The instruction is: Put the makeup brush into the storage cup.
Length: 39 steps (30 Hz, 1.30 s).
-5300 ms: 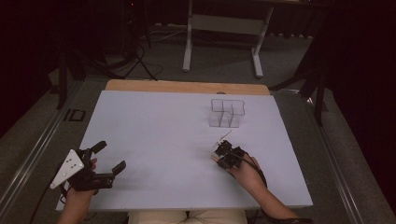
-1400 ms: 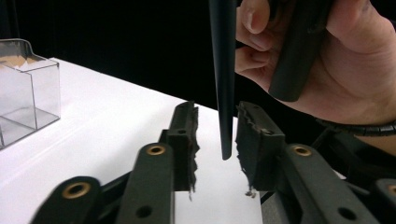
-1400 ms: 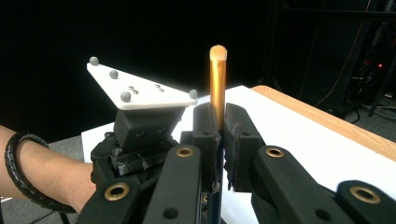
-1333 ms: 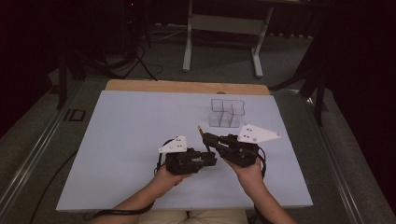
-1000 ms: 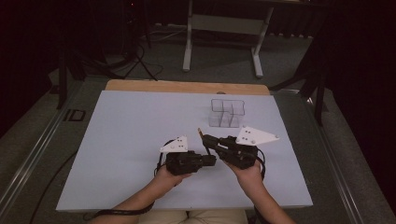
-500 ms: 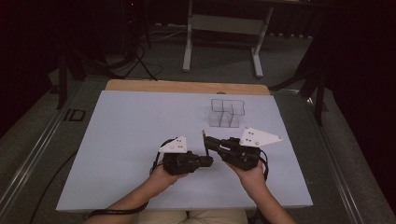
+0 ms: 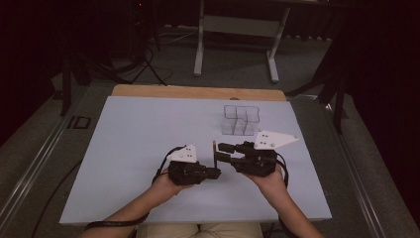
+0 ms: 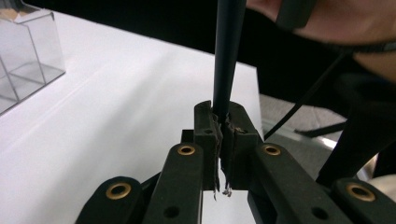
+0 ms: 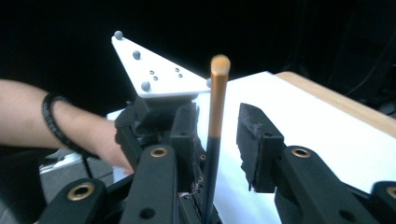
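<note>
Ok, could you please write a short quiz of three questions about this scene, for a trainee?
1. True or false: the left gripper is shut on the thin dark stick.
2. Which colour is the upper end of the stick in the right gripper view? A) orange B) green C) white
3. Fill in: the clear compartment box stands on the ___ table top.

Key:
1. True; its pads clamp the stick near its lower end.
2. A; the tip is orange and stands between the jaws of the right gripper, which have just been opening and do not press it.
3. White.
</note>
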### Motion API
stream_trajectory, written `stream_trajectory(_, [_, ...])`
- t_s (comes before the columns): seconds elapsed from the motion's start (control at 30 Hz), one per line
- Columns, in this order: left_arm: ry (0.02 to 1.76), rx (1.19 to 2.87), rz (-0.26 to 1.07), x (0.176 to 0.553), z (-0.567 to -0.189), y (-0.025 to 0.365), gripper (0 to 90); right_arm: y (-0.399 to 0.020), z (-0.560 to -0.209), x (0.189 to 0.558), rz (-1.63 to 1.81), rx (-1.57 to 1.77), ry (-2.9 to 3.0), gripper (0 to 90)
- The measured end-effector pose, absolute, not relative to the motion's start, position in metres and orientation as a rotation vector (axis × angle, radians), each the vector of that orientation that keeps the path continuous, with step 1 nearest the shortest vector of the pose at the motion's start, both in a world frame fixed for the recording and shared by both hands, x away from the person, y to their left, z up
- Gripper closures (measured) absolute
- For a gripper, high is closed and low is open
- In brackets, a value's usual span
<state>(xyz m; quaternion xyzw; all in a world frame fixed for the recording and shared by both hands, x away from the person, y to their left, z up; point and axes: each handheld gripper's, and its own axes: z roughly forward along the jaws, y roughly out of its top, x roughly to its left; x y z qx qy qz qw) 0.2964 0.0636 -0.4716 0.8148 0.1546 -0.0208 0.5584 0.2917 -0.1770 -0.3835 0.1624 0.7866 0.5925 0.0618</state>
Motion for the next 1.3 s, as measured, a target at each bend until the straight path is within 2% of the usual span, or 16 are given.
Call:
stream_trajectory(0.17, [0.359, 1.978, -0.038, 0.295, -0.476, 0.062, 86.4, -0.171, -0.382, 0.296, 1.741, 0.493, 2.458, 64.8])
stream_trajectory(0.4, [0.340, 1.991, -0.035, 0.294, -0.478, 0.063, 86.4, -0.168, -0.383, 0.298, 1.738, 0.493, 2.478, 74.5])
stream_trajectory(0.5, [0.335, 2.005, -0.036, 0.294, -0.479, 0.062, 86.4, -0.167, -0.383, 0.299, 1.746, 0.506, 2.479, 82.2])
stream_trajectory(0.8, [0.332, 1.980, -0.046, 0.295, -0.482, 0.065, 85.2, -0.162, -0.381, 0.299, 1.705, 0.472, 2.495, 83.8])
stream_trajectory(0.87, [0.352, 1.962, -0.051, 0.295, -0.483, 0.066, 81.3, -0.162, -0.380, 0.299, 1.704, 0.458, 2.497, 83.8])
stream_trajectory(0.97, [0.350, 1.957, -0.061, 0.293, -0.483, 0.068, 70.1, -0.161, -0.379, 0.300, 1.677, 0.456, 2.498, 83.8])
stream_trajectory(1.27, [0.418, 1.934, -0.013, 0.292, -0.477, 0.086, 54.1, -0.163, -0.376, 0.301, 1.674, 0.450, 2.490, 83.8])
stream_trajectory(1.3, [0.425, 1.933, -0.005, 0.292, -0.476, 0.087, 50.3, -0.163, -0.376, 0.302, 1.672, 0.446, 2.489, 83.8])
